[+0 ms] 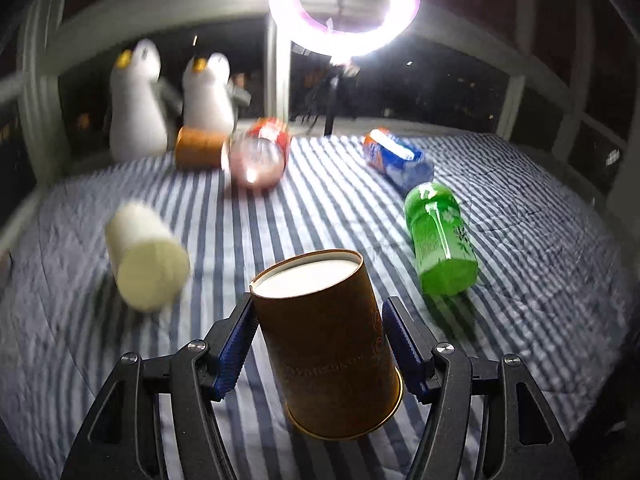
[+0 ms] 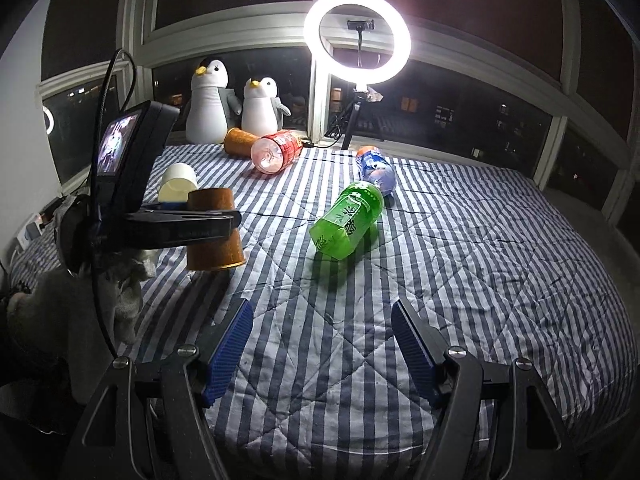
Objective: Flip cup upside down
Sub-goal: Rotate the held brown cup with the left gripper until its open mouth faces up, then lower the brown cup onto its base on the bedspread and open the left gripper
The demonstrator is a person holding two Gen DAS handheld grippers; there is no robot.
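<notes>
My left gripper [image 1: 318, 320] is shut on a brown paper cup [image 1: 328, 344]. The cup is upside down, its white base up and its open rim down, tilted a little, above the striped bed cover [image 1: 520, 280]. The right wrist view shows the same cup [image 2: 214, 236] held by the left gripper [image 2: 236, 220] at the left, above the cover. My right gripper [image 2: 322, 336] is open and empty over the front of the bed.
A white cup [image 1: 146, 256] lies left of the held cup. A green bottle [image 1: 440, 240], a blue bottle [image 1: 398, 158], a red bottle [image 1: 260, 154] and an orange cup [image 1: 198, 148] lie further back. Two penguin toys [image 2: 212, 100] and a ring light [image 2: 358, 38] stand by the window.
</notes>
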